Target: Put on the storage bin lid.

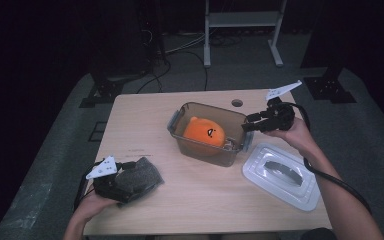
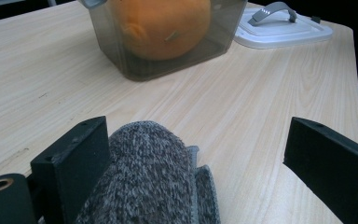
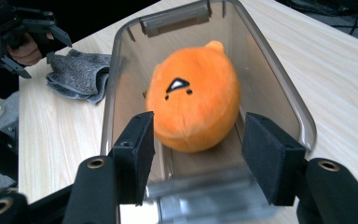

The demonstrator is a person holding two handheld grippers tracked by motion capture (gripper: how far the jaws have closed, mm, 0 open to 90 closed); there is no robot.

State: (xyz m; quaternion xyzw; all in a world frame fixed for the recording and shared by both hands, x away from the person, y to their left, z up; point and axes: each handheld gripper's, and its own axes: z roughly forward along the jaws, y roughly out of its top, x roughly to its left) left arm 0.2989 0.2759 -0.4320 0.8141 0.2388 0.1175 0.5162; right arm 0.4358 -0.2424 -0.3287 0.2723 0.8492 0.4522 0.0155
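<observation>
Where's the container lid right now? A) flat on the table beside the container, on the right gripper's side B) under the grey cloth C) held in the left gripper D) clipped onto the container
A: the lid lies flat on the table, handle up, apart from the open container that holds the orange plush.

High view looking down over whole tabletop (image 1: pixel 205 200). Left tool camera sitting low, facing bin (image 2: pixel 168 46) (close). Right tool camera peering into same bin (image 3: pixel 279 79); all sharing it.
</observation>
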